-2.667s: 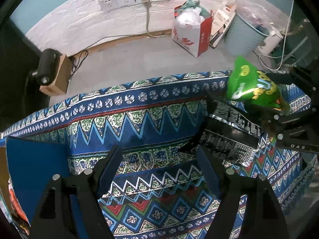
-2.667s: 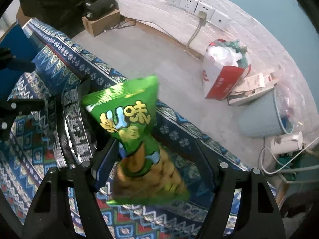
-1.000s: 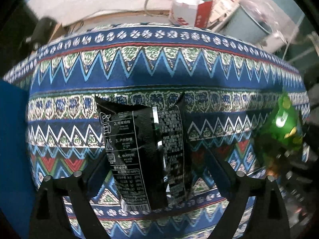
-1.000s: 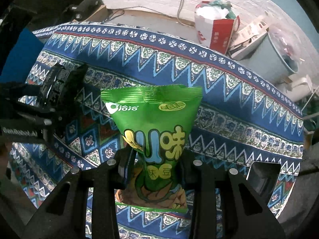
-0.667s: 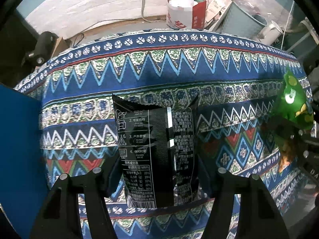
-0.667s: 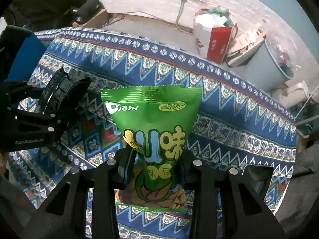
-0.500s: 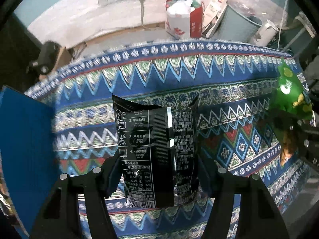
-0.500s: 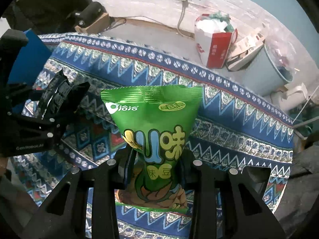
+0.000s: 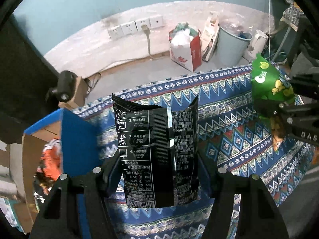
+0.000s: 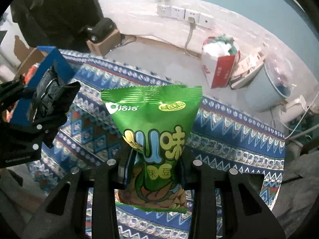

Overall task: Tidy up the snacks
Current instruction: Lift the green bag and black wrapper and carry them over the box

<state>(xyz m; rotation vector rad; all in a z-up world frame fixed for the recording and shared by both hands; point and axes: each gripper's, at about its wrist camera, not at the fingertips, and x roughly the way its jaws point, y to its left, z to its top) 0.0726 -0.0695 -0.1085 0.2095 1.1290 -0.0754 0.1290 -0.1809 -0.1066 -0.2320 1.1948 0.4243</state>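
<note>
Two bags are now off the cloth [image 9: 235, 131]: since a second ago our left gripper [image 9: 157, 171] has pinched the black bag [image 9: 155, 151] and lifted it, while our right gripper [image 10: 155, 169] keeps squeezing the green bag [image 10: 153, 131]. Next, we judge, both go left to the box [image 9: 77, 139].

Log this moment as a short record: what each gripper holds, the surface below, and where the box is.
left gripper: shut on black snack bag, printed back facing camera
right gripper: shut on green snack bag, held by its lower half
surface: patterned blue tablecloth, below both bags
box: blue cardboard box, at cloth's left edge, orange packet inside
</note>
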